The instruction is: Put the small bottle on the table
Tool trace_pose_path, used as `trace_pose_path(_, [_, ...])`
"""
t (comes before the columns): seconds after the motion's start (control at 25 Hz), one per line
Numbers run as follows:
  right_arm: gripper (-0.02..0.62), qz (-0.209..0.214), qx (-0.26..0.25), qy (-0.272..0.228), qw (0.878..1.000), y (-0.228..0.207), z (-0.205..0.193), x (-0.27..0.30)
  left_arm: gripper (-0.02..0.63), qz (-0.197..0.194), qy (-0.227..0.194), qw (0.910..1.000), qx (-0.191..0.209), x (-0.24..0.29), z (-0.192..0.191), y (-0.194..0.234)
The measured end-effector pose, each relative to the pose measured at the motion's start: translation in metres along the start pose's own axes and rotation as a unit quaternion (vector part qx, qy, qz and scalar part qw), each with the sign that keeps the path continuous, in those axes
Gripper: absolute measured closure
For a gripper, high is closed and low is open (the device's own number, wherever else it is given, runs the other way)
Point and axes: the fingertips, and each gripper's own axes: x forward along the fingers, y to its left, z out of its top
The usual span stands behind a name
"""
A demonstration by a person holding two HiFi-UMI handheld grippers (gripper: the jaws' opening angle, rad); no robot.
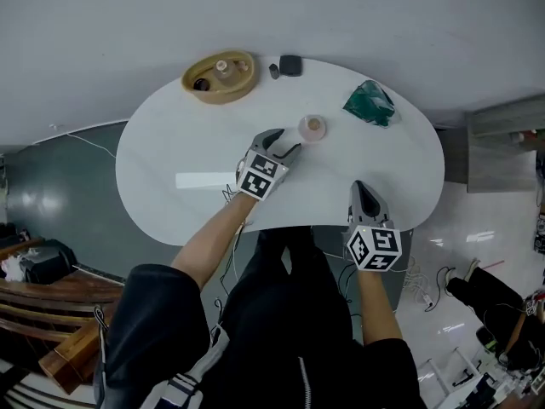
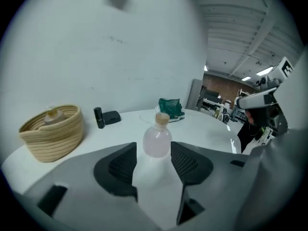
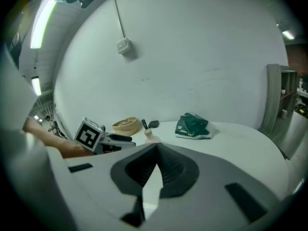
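A small clear bottle with a cork-coloured cap stands upright on the white oval table. In the left gripper view the bottle sits just at the tips of my left gripper, in the gap between the two fingers; the pads do not press on it and the jaws stand apart. In the head view my left gripper reaches the bottle from the near left. My right gripper rests near the table's front edge, shut and empty; it sees the bottle far off.
A woven basket holding another small bottle stands at the back left. A black box and a small black cylinder lie beside it. A green bag lies at the back right.
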Motion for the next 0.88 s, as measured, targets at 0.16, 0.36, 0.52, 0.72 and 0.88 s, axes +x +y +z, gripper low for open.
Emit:
trace_pose_path(0.16, [0.594, 0.026, -0.023, -0.018, 0.999, 0.025, 0.019, 0.003, 0.545, 0.044, -0.042, 0.9982, -0.001, -0.054, 0.012, 0.012])
trace_pose_path(0.36, [0.594, 0.054, -0.054, -0.044, 0.996, 0.054, 0.049, 0.009, 0.603, 0.081, -0.069, 0.9943, -0.008, -0.104, 0.028, 0.02])
trace_pose_path(0.52, [0.594, 0.072, -0.081, -0.07, 0.992, 0.071, 0.076, 0.012, 0.604, 0.107, -0.104, 0.9889, 0.001, -0.146, 0.053, 0.021])
trace_pose_path(0.72, [0.594, 0.084, -0.103, -0.102, 0.986, 0.082, 0.103, 0.006, 0.604, 0.118, -0.145, 0.9822, 0.019, -0.19, 0.087, 0.012])
trace_pose_path(0.88, [0.595, 0.09, -0.122, -0.128, 0.98, 0.087, 0.118, 0.001, 0.604, 0.124, -0.164, 0.9785, 0.024, -0.208, 0.102, 0.009])
